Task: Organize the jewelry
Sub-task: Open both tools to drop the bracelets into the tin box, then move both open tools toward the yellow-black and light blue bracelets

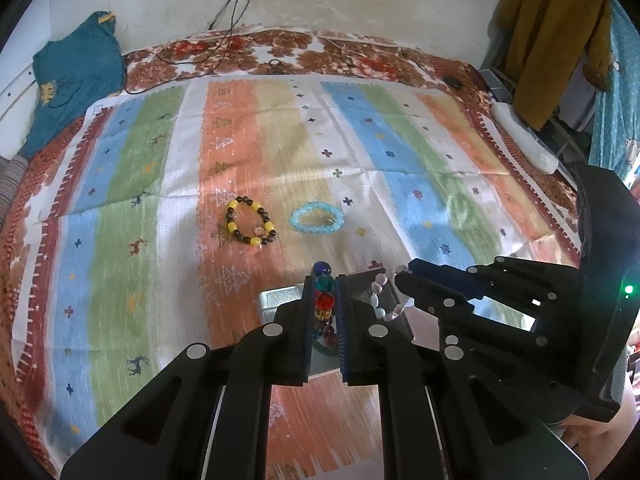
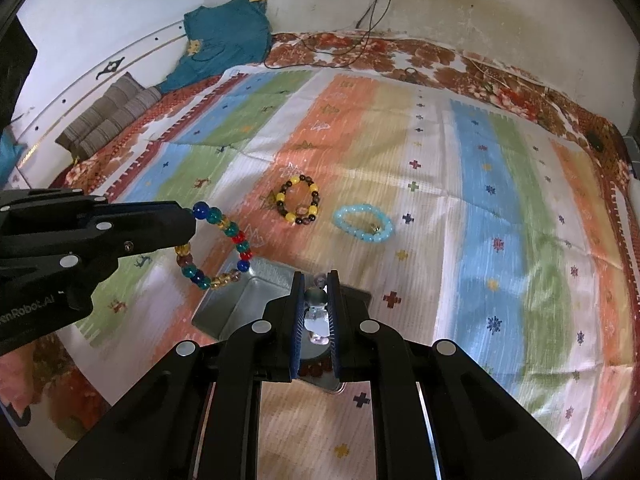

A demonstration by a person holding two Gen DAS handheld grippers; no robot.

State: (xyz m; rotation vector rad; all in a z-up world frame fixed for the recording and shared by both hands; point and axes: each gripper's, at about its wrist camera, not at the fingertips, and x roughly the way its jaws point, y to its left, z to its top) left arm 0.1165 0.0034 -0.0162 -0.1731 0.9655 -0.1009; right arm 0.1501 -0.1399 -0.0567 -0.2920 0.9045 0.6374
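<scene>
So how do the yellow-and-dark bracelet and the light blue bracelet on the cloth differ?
The yellow-and-dark bracelet alternates yellow and dark brown beads; the light blue bracelet is one pale colour throughout. The yellow-and-dark one lies to the left, on the orange stripe, and the light blue one lies to its right on the beige stripe. The blue one carries a small dark charm. Both lie flat on the striped cloth, untouched, apart from each other.

Only the yellow-black bracelet [image 1: 251, 221] and blue bracelet [image 1: 317, 219] interrupt the open striped cloth [image 1: 400, 152].
</scene>
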